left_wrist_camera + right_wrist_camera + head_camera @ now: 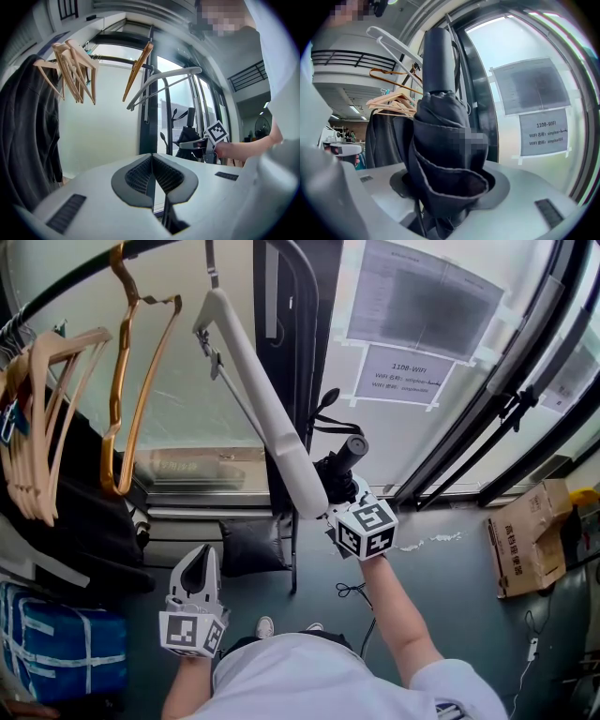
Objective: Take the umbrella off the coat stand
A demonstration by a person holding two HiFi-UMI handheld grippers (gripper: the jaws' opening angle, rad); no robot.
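Observation:
A folded black umbrella (pixel 337 471) stands handle-up close to the coat stand's dark post (pixel 281 352). My right gripper (pixel 336 491) is shut on its bundled fabric. In the right gripper view the umbrella (pixel 440 154) fills the space between the jaws, its round handle (pixel 438 56) pointing up. Its wrist strap (pixel 324 416) loops up beside the post; whether it still hangs on a hook is hidden. My left gripper (pixel 198 568) hangs low at the left, apart from the stand, its pads (pixel 140 174) pressed together on nothing. From there the umbrella (pixel 186 135) shows in the right gripper (pixel 200 144).
A white hanger (pixel 258 399) slants across just left of the umbrella. An amber hanger (pixel 131 381) and several wooden ones (pixel 47 418) hang on the rail above a black garment (pixel 89 512). A blue bag (pixel 56 643) lies lower left, a cardboard box (pixel 525 540) at the right.

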